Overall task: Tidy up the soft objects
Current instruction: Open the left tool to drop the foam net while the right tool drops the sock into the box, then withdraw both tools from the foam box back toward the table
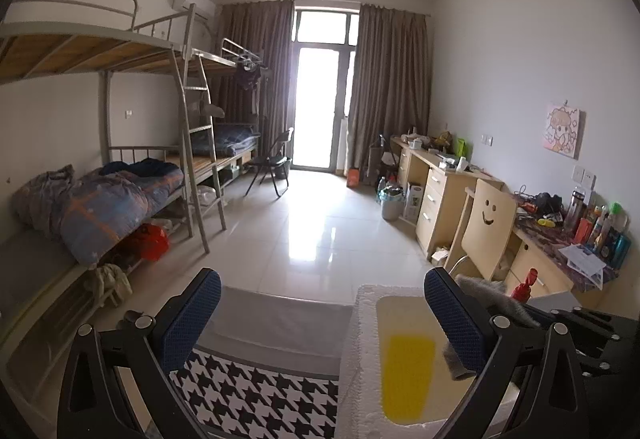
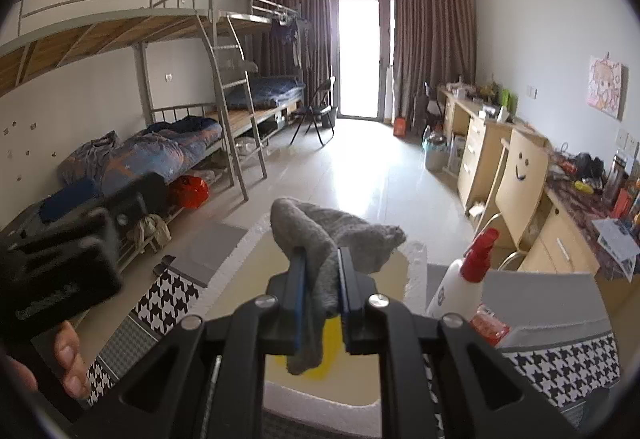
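Left gripper (image 1: 322, 315): blue mesh-padded jaws spread wide, holding nothing | black-and-white houndstooth fabric bin (image 1: 256, 395) below | white foam tray (image 1: 362, 359), yellow patch inside | right gripper (image 2: 322, 289): jaws clamped on fuzzy grey cloth (image 2: 332, 235) above tray | right view only: red-capped white spray bottle (image 2: 464, 285).

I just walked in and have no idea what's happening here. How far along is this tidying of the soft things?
Little looks finished yet. In hand: the right gripper is shut on a grey cloth, held above a white foam box with a yellow item inside. The left gripper is open and holds nothing. Left to do: set the cloth down; I can't tell where it belongs.
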